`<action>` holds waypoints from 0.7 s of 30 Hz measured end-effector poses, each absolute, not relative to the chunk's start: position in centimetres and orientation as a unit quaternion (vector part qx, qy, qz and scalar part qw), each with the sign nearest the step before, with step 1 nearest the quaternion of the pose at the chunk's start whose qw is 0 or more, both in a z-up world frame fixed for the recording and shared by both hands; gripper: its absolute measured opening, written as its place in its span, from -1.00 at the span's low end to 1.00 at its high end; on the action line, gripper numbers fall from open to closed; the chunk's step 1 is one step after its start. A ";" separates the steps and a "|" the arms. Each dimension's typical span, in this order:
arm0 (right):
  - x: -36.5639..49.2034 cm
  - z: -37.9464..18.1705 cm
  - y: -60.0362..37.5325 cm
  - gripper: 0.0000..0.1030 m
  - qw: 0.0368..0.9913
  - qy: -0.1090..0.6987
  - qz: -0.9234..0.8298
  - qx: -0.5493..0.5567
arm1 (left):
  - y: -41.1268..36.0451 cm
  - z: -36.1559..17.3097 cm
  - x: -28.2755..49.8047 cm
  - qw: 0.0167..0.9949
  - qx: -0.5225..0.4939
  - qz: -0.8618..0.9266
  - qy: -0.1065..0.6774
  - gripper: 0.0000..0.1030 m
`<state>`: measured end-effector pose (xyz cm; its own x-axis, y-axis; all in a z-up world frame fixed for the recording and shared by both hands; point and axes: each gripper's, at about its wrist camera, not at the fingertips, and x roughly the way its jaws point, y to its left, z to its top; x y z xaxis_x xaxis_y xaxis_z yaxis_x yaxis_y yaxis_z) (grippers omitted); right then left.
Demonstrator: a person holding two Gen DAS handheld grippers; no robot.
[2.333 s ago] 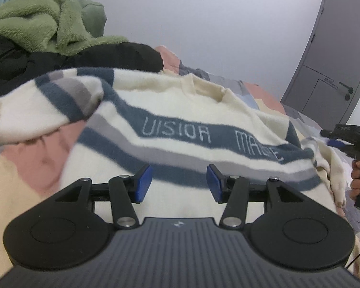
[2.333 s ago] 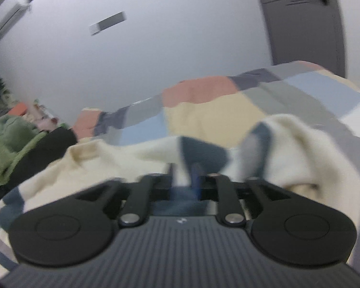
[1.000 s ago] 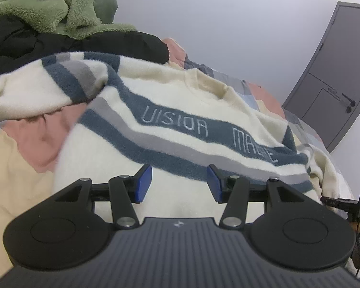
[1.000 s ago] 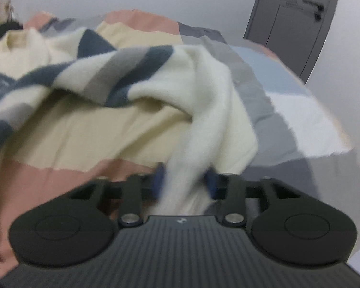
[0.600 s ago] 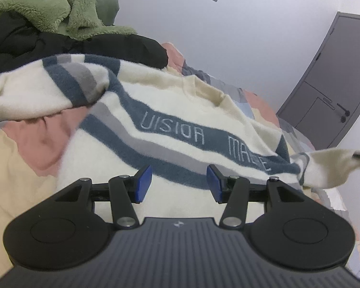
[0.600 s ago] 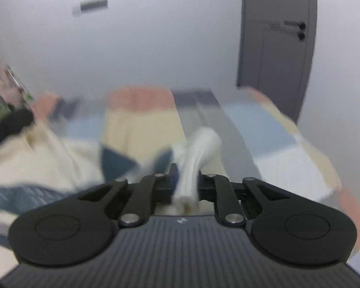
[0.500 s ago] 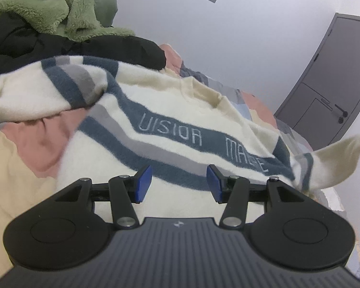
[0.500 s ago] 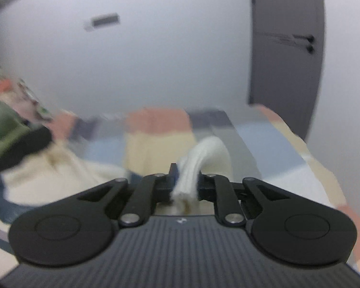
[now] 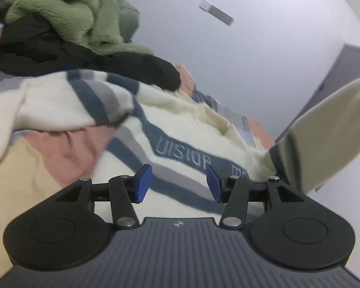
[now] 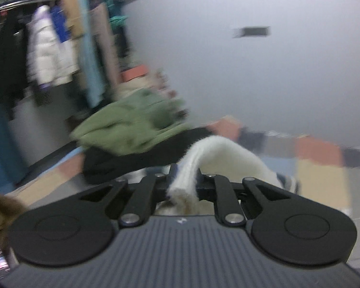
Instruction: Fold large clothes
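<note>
A cream sweater [image 9: 180, 124] with blue and grey stripes and lettering lies spread on the patchwork bedspread [image 9: 28, 168]. My left gripper [image 9: 177, 182] is open and empty, low over the sweater's lower front. One sleeve [image 9: 324, 129] is lifted up at the right of the left wrist view. My right gripper [image 10: 183, 182] is shut on that sleeve's cuff [image 10: 187, 175] and holds it in the air. The other sleeve [image 9: 67, 100] lies folded at the left.
A green fleece [image 9: 67, 12] on a black garment [image 9: 88, 57] is piled at the bed's far left; both show in the right wrist view [image 10: 132, 124]. Hanging clothes [image 10: 48, 55] stand beyond. A grey door [image 9: 343, 76] is at the right.
My right gripper closed on the sleeve cuff, lifted it and swung left toward the clothes pile. The sleeve now rises across the left wrist view. My left gripper stayed open, shifting slightly.
</note>
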<state>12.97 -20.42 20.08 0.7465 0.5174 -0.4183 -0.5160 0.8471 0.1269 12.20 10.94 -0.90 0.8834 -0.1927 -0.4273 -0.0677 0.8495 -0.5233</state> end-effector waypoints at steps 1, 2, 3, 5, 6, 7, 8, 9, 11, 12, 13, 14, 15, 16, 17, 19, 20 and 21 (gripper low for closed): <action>12.9 19.2 -19.0 -0.73 0.927 0.236 0.292 0.000 | 11.7 -0.8 11.9 0.930 -0.282 -0.027 0.234 0.10; 13.0 18.2 -17.5 -0.73 0.919 0.251 0.306 -0.004 | 12.4 -0.6 11.7 0.929 -0.290 -0.022 0.230 0.10; 13.0 17.0 -16.1 -0.73 0.912 0.264 0.315 -0.009 | 13.1 -0.6 11.5 0.927 -0.300 -0.017 0.226 0.10; 13.4 14.2 -13.5 -0.73 0.900 0.291 0.324 -0.018 | 14.4 -0.6 11.2 0.923 -0.315 -0.008 0.222 0.11; 13.7 12.8 -12.4 -0.72 0.895 0.306 0.325 -0.019 | 14.8 -0.7 11.0 0.921 -0.321 -0.005 0.222 0.12; 14.1 11.1 -11.5 -0.71 0.890 0.321 0.323 -0.019 | 15.2 -0.8 11.0 0.919 -0.326 -0.004 0.223 0.12; 14.5 9.5 -10.7 -0.69 0.886 0.335 0.320 -0.020 | 15.4 -0.9 11.0 0.917 -0.330 -0.004 0.225 0.12; 14.9 8.4 -10.0 -0.69 0.883 0.346 0.317 -0.025 | 15.4 -1.1 11.0 0.915 -0.332 -0.005 0.228 0.12; 15.7 5.9 -9.6 -0.67 0.877 0.365 0.311 -0.021 | 15.2 -1.4 11.1 0.914 -0.331 -0.012 0.235 0.12; 15.9 4.9 -9.6 -0.63 0.873 0.375 0.312 -0.009 | 14.9 -1.5 11.1 0.914 -0.328 -0.017 0.237 0.12; 16.5 4.1 -10.0 -0.42 0.868 0.388 0.310 0.007 | 14.6 -1.5 11.2 0.916 -0.322 -0.022 0.239 0.12; 16.9 3.6 -10.3 -0.15 0.865 0.397 0.307 0.020 | 14.0 -1.6 11.4 0.917 -0.316 -0.027 0.241 0.12; 17.3 3.4 -10.8 -0.03 0.863 0.402 0.302 0.034 | 13.7 -1.6 11.6 0.918 -0.311 -0.033 0.243 0.12; 17.2 3.3 -11.6 0.10 0.864 0.403 0.299 0.049 | 13.3 -1.6 11.7 0.919 -0.306 -0.039 0.244 0.12; 16.8 3.5 -12.4 0.10 0.864 0.401 0.300 0.062 | 12.8 -1.7 12.0 0.920 -0.302 -0.044 0.245 0.12; 16.9 4.0 -14.1 0.11 0.869 0.386 0.297 0.080 | 12.2 -1.7 12.1 0.921 -0.298 -0.053 0.247 0.12; 17.1 4.1 -15.3 0.14 0.876 0.376 0.290 0.090 | 12.0 -1.7 12.2 0.921 -0.296 -0.058 0.247 0.12; 17.5 4.1 -16.4 0.19 0.881 0.367 0.281 0.101 | 11.7 -1.6 12.2 0.921 -0.294 -0.062 0.247 0.12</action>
<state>17.45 -16.37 4.13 0.5723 0.5691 -0.5904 -0.4213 0.8217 0.3837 12.21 11.68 -1.64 0.8699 -0.2591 -0.4196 -0.0321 0.8194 -0.5724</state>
